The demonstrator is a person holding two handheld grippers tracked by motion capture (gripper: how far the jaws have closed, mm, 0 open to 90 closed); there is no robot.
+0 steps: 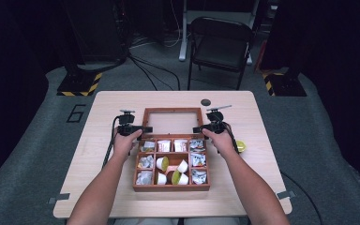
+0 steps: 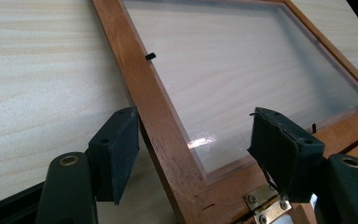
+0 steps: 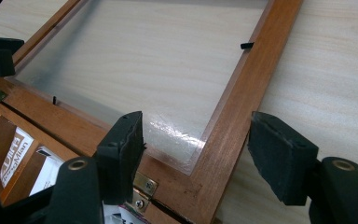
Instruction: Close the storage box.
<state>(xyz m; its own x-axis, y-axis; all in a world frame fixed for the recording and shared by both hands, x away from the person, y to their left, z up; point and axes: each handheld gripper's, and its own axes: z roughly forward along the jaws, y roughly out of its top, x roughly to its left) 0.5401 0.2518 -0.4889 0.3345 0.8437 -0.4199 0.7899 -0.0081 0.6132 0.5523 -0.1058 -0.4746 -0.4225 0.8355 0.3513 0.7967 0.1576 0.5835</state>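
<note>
The glass-paned lid (image 2: 242, 79) lay flat open behind the wooden box (image 1: 171, 187), its side rails between each tool's parted jaws. The left gripper (image 2: 193, 149) and right gripper (image 3: 196, 151) gripped nothing. Release seemed done; withdrawing both clear probably came next.

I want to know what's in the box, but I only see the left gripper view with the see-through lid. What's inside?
Observer: The brown wooden box with square compartments holds small white cups and silvery crinkled packets.
Operator: Is the other tool squeezing the lid?
Observer: No. The right tool straddles a side rail of the wooden-framed clear lid, pads off it.
Operator: Anything else on the table?
Observer: A small yellow-green round thing lies beside the right hand.
</note>
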